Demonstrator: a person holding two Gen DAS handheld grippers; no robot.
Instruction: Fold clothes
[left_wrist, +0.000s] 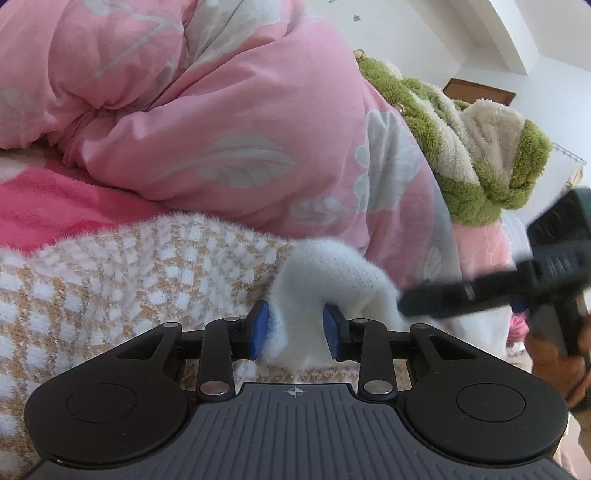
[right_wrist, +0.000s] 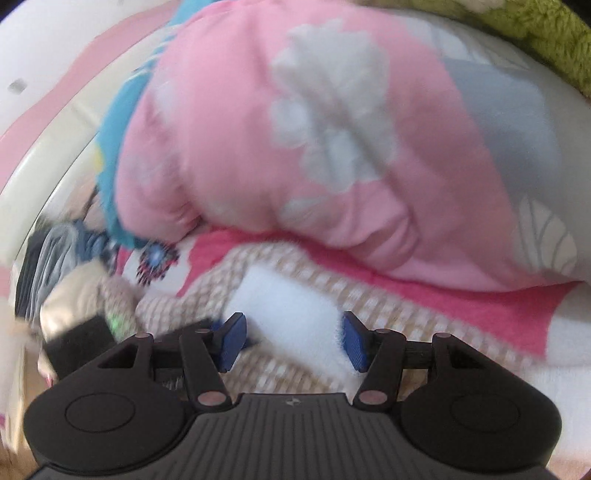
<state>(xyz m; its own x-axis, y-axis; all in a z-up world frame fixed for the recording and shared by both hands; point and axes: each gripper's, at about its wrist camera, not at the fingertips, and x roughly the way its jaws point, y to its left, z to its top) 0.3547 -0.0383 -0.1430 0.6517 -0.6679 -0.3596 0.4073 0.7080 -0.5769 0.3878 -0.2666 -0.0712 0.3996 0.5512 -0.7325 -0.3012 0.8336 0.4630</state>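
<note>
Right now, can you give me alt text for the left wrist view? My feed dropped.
The left gripper pinches a fold of white knit fabric between its blue fingers, over a beige-and-white checked garment. A pink quilt is piled behind, with a green-and-cream fleece beyond it. The right gripper enters blurred from the right edge.

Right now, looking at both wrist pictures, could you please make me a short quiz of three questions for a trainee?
1. True or false: the left gripper has white cloth between its pads.
2. Which lies under the white cloth? A: checked sweater; B: green fleece; C: bare wood.
3. Fill in: the big quilt behind is mostly ____.

Key: 1 true; 2 A; 3 pink.
</note>
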